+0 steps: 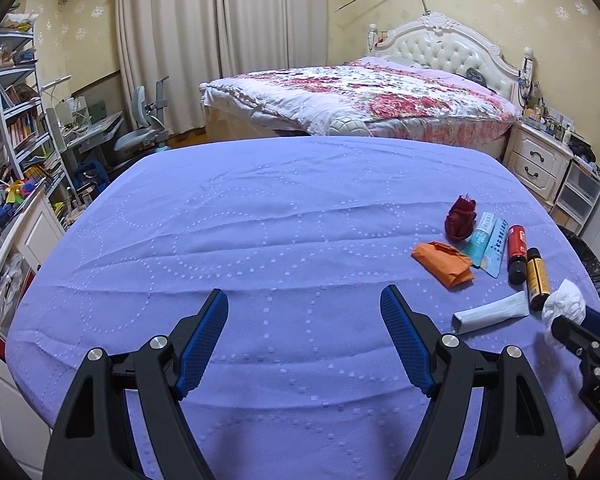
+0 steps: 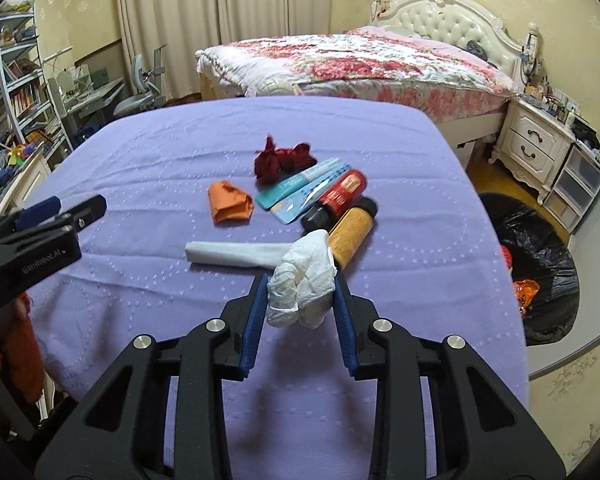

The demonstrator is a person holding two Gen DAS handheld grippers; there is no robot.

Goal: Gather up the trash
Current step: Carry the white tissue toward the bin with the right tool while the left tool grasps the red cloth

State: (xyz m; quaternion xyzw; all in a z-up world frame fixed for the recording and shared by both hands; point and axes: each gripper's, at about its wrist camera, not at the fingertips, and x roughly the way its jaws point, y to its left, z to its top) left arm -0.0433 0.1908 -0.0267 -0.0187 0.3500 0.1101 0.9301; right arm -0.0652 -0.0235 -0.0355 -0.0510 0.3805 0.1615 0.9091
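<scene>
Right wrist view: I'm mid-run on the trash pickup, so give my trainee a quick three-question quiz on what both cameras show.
1. True or false: the right gripper is clamped on the crumpled white tissue.
2. What does the left gripper hold? A) the orange paper B) the yellow bottle C) nothing
3. Where is the black trash bag seen from the right wrist, and is anything in it?

Key:
1. True; both blue pads press its sides.
2. C; its jaws stand wide over bare purple cloth.
3. On the floor to the right of the table; red and orange scraps show inside.
</scene>
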